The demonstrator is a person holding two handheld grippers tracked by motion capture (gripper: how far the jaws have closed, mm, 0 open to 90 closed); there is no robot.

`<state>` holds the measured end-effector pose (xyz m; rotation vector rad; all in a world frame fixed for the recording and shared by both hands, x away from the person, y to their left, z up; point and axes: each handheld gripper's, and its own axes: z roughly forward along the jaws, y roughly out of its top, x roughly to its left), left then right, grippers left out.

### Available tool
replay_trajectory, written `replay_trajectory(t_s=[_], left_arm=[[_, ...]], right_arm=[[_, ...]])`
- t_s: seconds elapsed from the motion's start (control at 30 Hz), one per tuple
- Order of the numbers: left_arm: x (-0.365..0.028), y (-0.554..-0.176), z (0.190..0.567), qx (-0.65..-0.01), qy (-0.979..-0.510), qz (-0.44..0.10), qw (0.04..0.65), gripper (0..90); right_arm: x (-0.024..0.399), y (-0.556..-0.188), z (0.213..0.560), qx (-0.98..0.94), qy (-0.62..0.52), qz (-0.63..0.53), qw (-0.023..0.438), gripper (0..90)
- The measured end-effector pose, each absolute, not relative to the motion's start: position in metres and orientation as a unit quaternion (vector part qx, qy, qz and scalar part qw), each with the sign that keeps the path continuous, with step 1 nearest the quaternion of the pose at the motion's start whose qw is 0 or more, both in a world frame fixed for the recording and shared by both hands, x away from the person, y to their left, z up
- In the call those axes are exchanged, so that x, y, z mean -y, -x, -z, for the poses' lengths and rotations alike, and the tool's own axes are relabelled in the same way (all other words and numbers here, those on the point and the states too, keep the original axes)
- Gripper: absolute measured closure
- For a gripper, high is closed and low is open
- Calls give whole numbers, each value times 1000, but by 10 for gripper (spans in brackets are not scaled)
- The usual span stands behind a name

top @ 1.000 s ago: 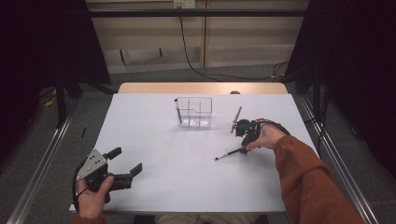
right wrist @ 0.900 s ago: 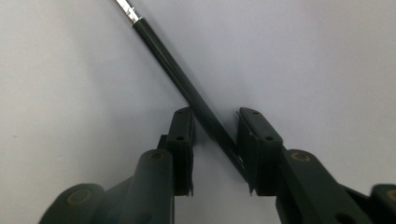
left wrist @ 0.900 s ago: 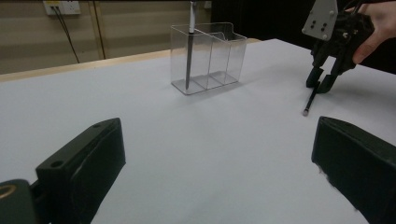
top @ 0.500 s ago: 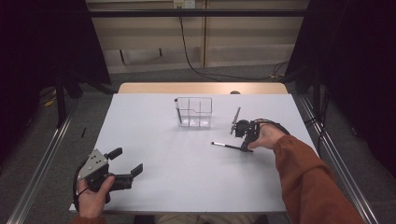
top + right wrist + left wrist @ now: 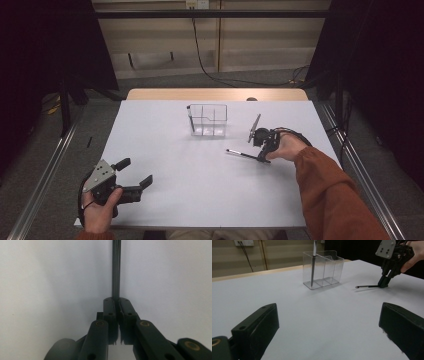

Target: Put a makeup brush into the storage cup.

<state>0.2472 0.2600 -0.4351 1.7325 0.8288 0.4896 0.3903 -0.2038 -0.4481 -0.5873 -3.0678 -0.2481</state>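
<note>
bench (image 5: 200, 190): white top, carrying everything here.
clear organizer (image 5: 207, 120): three compartments, far middle of the bench; one dark pen (image 5: 191, 121) stands in its left end compartment.
left gripper (image 5: 134, 176): near left corner, well apart from the work, fingers spread wide on nothing.
right gripper (image 5: 261, 156): just right of the organizer, fingers clamped on one end of the black pen (image 5: 242, 154).
black pen axis: lies nearly level, low over the bench, free tip pointing left, organizer beyond it; likely needs tipping upright.
</note>
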Motion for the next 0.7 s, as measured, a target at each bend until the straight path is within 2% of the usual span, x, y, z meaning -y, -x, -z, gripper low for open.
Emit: replay_trajectory(t_s=[0.33, 0.4, 0.7], left_arm=[[-261, -247, 435, -353, -728, -208, 549, 27], [-261, -247, 435, -353, -728, -208, 549, 27], [-261, -248, 435, -354, -728, -208, 549, 27]], right_arm=[[210, -384, 437, 971, 209, 117, 1, 851], [213, -380, 435, 968, 213, 129, -29, 850], [233, -365, 437, 948, 266, 166, -51, 851]])
